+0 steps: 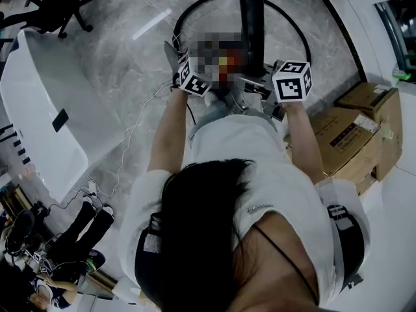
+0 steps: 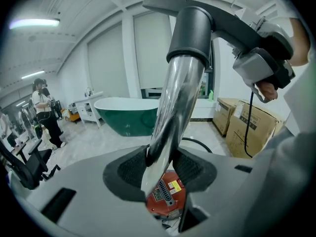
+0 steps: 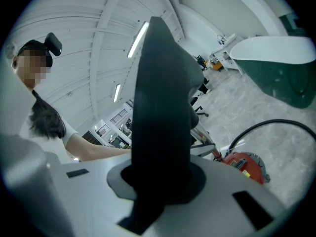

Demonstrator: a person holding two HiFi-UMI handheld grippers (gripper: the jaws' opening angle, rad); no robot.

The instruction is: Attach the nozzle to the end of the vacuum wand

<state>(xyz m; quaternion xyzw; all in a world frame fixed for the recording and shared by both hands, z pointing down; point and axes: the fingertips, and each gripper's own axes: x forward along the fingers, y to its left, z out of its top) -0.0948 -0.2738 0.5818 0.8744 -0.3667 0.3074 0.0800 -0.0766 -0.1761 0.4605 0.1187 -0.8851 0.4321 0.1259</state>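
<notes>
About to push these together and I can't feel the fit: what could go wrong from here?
The polished wand could slide in the left gripper when pushed. The nozzle, clamped in the right gripper, has its collar at the wand's end; pushed off-axis, it may jam. The hose loops on the floor nearby and could snag.

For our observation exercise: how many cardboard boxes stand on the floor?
2. The nearer cardboard box stands by the person's right arm; the farther cardboard box just beyond it. Others may be hidden.
</notes>
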